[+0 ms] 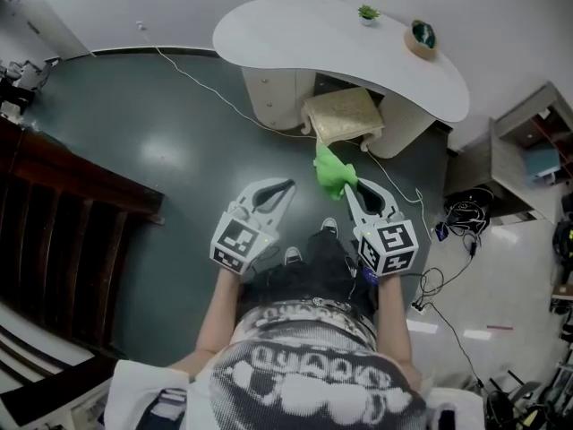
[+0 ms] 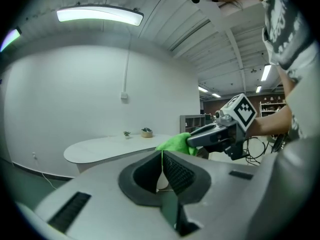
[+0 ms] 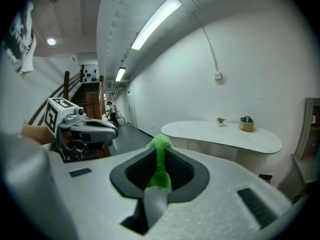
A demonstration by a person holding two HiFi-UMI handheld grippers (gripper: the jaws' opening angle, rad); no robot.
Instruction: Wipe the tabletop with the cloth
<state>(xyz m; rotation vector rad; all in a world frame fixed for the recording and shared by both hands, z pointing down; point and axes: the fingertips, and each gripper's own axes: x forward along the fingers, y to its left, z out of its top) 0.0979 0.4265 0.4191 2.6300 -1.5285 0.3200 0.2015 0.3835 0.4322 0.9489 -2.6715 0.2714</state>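
Out on the dark floor (image 1: 161, 141), well apart from the white table (image 1: 295, 25), a person holds both tools side by side. The right gripper (image 1: 354, 186) is clamped on the green cloth (image 1: 329, 170); the left gripper (image 1: 283, 187) has its jaws pressed together, empty.

The cloth (image 1: 333, 173) is bright green. The table (image 1: 295, 34) is white; on it stand a small green plant (image 1: 368, 12) and a tan bowl (image 1: 421, 38) that is dark green inside. Under the table's edge sits a cream, faintly mottled stool (image 1: 345, 115). The floor (image 1: 161, 150) before the table is dark grey-green. The left gripper (image 1: 286, 187) and right gripper (image 1: 351, 184) are pale grey, with black-and-white chequered cubes.
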